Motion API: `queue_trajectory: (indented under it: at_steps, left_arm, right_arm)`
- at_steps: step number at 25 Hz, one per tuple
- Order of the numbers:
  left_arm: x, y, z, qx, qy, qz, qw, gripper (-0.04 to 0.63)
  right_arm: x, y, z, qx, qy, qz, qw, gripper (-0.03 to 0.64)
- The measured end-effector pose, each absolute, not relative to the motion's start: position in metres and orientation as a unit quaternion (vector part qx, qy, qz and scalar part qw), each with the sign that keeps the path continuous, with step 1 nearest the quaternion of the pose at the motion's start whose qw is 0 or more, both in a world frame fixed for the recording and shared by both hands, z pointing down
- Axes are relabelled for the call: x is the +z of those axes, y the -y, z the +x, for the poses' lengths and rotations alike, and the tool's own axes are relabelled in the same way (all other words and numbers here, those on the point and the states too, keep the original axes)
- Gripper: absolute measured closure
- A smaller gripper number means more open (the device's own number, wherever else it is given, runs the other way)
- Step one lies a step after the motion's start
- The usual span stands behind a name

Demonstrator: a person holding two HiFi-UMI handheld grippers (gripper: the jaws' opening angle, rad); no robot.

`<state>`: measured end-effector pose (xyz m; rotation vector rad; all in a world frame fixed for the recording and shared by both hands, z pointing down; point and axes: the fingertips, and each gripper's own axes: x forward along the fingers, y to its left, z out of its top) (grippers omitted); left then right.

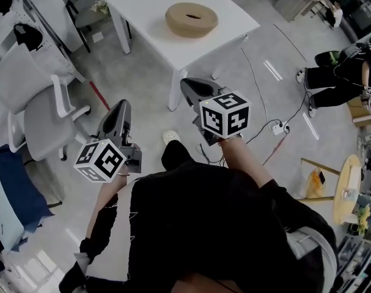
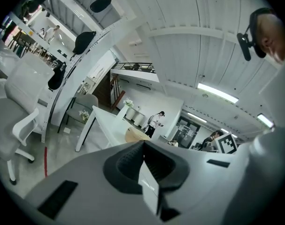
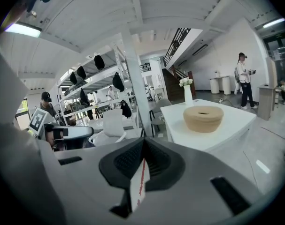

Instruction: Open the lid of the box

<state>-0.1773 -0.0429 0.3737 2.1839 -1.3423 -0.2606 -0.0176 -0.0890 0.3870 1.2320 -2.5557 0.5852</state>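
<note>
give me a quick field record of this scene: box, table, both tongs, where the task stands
box: round, tan, standing on the table
lid: on the box, slot in its top
table: white, floor between it and both tongs
left tongs: shut, nothing between them
right tongs: shut, nothing between them
contact with box: none, both tongs are well short of it
task: lid not yet opened

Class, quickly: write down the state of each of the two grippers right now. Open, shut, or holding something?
Left gripper: shut, nothing between its jaws.
Right gripper: shut, nothing between its jaws.
</note>
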Motion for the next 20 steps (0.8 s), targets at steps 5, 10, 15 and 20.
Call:
queue_trajectory:
  at_steps: [5,10,15,20]
  left_arm:
    - [0.366,0.079,-0.179,-0.101,0.512,0.810,0.269,0.586]
    - [0.354,0.119,-0.182,-0.105,0.525,0.805,0.255,0.586]
    - [0.338,0.152,-0.183,-0.108,0.537,0.802,0.237,0.586]
    - [0.333,0.185,-0.186,-0.111,0.543,0.801,0.228,0.586]
  right_arm:
    - [0.384,0.132,-0.009,0.182,0.879,0.421,0.129,0.615]
    - [0.375,0.181,0.000,0.181,0.882,0.420,0.115,0.615]
    - [0.371,0.223,0.004,0.173,0.888,0.412,0.113,0.615]
    - [0.375,0.266,0.016,0.173,0.886,0.413,0.119,0.615]
